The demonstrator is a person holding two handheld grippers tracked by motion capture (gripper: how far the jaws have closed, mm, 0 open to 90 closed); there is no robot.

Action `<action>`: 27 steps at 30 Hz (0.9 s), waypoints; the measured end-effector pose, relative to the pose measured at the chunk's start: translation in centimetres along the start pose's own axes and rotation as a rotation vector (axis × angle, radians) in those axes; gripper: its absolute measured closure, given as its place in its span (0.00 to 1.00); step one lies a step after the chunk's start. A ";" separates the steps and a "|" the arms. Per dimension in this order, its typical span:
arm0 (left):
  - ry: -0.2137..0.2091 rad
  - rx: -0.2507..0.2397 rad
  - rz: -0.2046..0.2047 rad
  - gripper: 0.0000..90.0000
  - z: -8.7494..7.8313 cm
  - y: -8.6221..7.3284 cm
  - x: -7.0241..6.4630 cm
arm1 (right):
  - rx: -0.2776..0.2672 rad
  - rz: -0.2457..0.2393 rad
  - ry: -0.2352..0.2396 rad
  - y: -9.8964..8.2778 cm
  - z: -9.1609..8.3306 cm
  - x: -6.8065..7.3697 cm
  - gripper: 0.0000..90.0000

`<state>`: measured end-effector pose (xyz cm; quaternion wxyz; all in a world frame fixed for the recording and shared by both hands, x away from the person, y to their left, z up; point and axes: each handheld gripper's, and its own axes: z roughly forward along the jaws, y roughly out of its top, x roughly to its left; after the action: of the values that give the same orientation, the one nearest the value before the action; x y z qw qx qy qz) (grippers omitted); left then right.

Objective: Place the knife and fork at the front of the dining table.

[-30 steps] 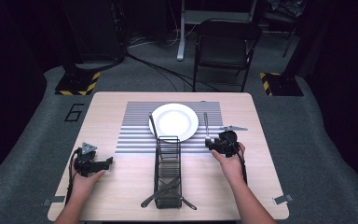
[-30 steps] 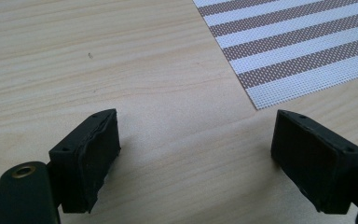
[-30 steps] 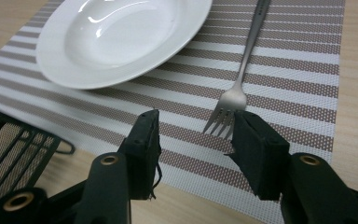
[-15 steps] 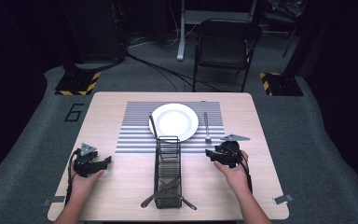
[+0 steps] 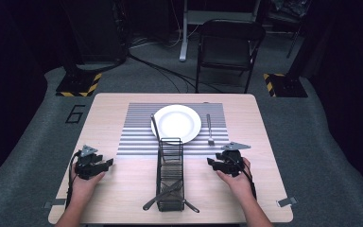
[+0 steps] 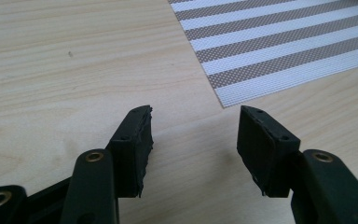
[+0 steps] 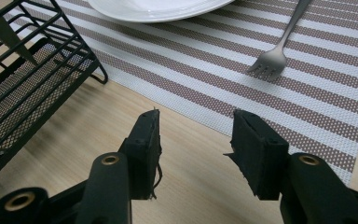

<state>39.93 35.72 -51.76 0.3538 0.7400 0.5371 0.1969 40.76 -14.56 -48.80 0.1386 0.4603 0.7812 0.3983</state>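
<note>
The fork [image 7: 277, 52] is plain grey metal with a slim handle. It lies flat on the striped placemat [image 5: 137, 137], at about 3 o'clock from the white plate [image 5: 176, 123], with its tines toward the person.

The right gripper [image 7: 196, 140], at 5 o'clock from the fork, has its jaws apart with nothing between them, above bare wood just before the mat edge. The left gripper [image 6: 193, 135] has just been closing its jaws; they stand apart and empty over the wooden table [image 5: 123, 189], near the mat's corner.

The right gripper view shows the tines and the black wire caddy [image 7: 23, 88] at 10 o'clock. The high view shows cutlery lying in the caddy's near end.
</note>
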 end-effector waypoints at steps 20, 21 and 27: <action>-0.112 -0.048 0.060 0.55 -2.7 4.1 -4.4 | -0.020 -0.017 0.001 0.0 -1.2 -0.5 0.62; -0.120 -0.058 0.055 0.54 -2.8 4.4 -4.6 | -0.022 -0.015 0.003 0.0 -1.2 -0.4 0.62; -0.153 -0.069 0.069 0.53 -3.4 6.2 -6.1 | -0.016 -0.024 0.006 0.0 -1.1 0.0 0.60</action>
<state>39.56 30.03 -44.36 0.4119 0.7583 0.4758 0.1702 40.12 -15.14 -48.07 0.1449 0.4488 0.7836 0.4043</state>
